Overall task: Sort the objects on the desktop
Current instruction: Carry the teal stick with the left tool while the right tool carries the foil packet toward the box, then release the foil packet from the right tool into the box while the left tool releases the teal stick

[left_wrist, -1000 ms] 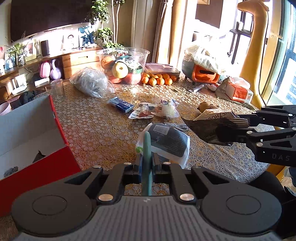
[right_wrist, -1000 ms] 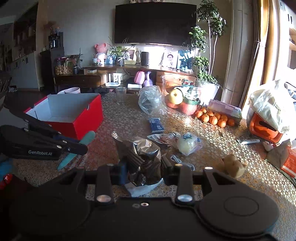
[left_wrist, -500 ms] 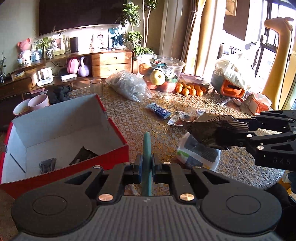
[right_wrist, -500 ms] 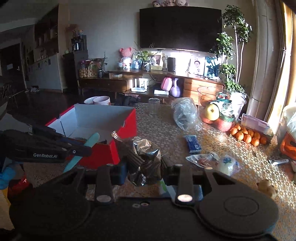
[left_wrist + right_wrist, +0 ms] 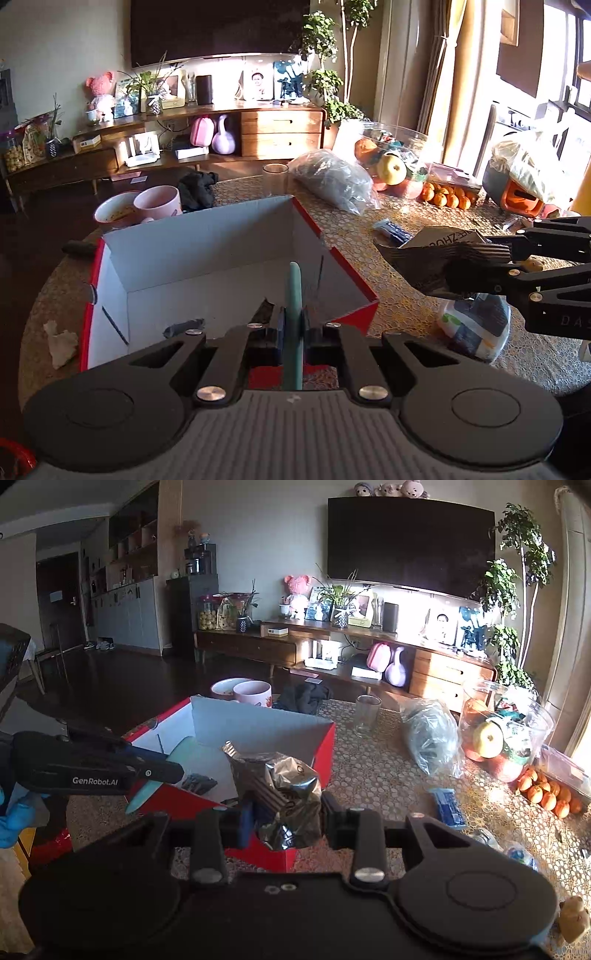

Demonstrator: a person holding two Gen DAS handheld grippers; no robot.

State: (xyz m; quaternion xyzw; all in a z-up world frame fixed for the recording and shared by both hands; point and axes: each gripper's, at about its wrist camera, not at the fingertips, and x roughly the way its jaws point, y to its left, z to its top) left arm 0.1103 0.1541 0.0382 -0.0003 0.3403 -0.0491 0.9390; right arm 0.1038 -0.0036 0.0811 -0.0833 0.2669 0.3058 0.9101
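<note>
A lace-patterned counter carries a red cardboard box; left hand-held gripper clenches a flat teal stick, right hand-held gripper grasps crinkled foil wrapper

Left gripper clamps teal stick over red box.

Home living room: television, sideboard.

There is 1 red box, 1 clear glass, 2 pink bowls, 1 big fruit bowl, 1 blue packet and 2 black grippers. The little oranges are too bunched to count.
</note>
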